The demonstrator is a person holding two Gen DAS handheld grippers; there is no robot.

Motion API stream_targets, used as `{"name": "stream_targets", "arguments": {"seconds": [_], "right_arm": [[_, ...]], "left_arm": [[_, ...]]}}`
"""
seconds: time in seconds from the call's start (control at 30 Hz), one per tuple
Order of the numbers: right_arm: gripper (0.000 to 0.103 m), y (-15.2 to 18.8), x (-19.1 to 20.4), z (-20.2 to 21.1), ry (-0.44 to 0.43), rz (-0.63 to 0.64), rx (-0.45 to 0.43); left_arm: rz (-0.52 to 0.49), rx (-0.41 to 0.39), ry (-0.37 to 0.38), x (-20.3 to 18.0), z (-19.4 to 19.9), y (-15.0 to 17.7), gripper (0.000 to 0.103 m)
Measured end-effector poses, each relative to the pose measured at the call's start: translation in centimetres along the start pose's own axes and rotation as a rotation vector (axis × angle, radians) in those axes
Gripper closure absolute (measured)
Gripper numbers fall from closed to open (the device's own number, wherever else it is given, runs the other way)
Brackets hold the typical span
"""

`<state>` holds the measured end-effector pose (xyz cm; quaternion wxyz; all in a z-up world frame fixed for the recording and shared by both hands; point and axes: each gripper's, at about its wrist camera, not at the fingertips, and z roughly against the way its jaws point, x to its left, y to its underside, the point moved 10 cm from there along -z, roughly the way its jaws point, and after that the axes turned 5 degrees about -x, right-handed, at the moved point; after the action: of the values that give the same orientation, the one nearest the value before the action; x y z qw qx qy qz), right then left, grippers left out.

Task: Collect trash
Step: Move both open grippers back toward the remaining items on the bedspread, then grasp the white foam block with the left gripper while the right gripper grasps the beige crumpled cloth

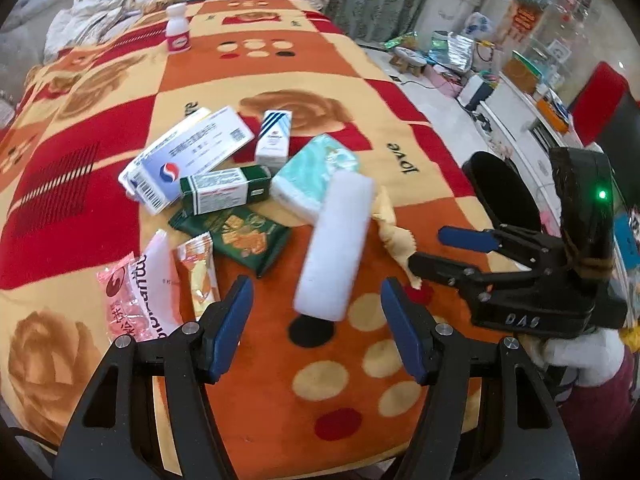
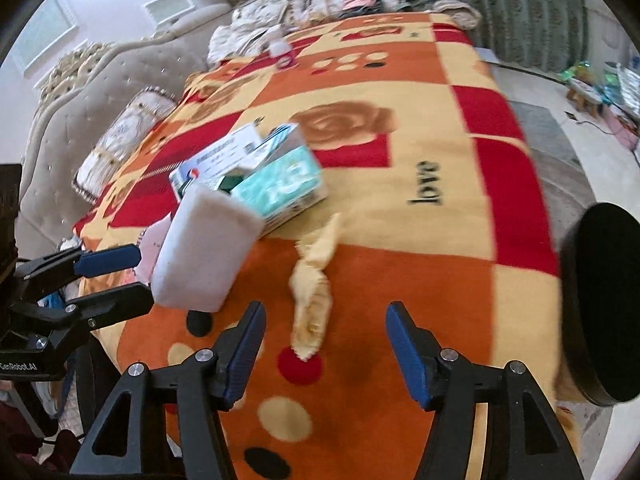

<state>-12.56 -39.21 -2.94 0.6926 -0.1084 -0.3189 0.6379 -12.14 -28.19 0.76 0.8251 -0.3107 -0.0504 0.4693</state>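
1. Left gripper: fingers spread, empty, above the white foam block.
2. Right gripper: fingers spread, empty, straddling the crumpled yellow wrapper.
3. Both items lie on the patterned orange-red blanket.

Boxes, snack wrappers, a tissue pack, a white foam block and a crumpled yellow wrapper lie clustered on the blanket.

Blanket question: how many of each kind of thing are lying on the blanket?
Boxes: 3
Packets and wrappers: 5
Tissue pack: 1
White foam block: 1
Bottle: 1
Total: 11
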Motion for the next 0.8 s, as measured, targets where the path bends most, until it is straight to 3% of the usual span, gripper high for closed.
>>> {"name": "stream_targets", "arguments": {"seconds": [0.13, 0.27, 0.37, 0.43, 0.47, 0.8], "right_arm": [[0.043, -0.4, 1.0, -1.9, -0.007, 0.024, -0.008], [0.057, -0.5, 1.5, -3.4, 0.001, 0.061, 0.006], [0.073, -0.4, 1.4, -4.0, 0.058, 0.128, 0.002], [0.079, -0.4, 1.2, -3.9, 0.075, 0.154, 0.001], [0.083, -0.3, 1.0, -3.8, 0.073, 0.159, 0.003], [0.085, -1.6, -1.7, -0.5, 0.070, 0.108, -0.065]], "left_arm": [[0.015, 0.006, 0.021, -0.3, -0.9, -0.2, 0.038], [0.021, 0.021, 0.039, -0.7, -2.3, -0.5, 0.038], [0.036, 0.032, 0.057, -0.7, -3.2, -0.5, 0.039], [0.051, 0.047, 0.073, -0.8, -3.7, -0.5, 0.068], [0.055, 0.056, 0.075, -0.8, -3.8, -0.5, 0.072], [0.052, 0.019, 0.142, -3.9, -2.6, -2.8, 0.072]]}}
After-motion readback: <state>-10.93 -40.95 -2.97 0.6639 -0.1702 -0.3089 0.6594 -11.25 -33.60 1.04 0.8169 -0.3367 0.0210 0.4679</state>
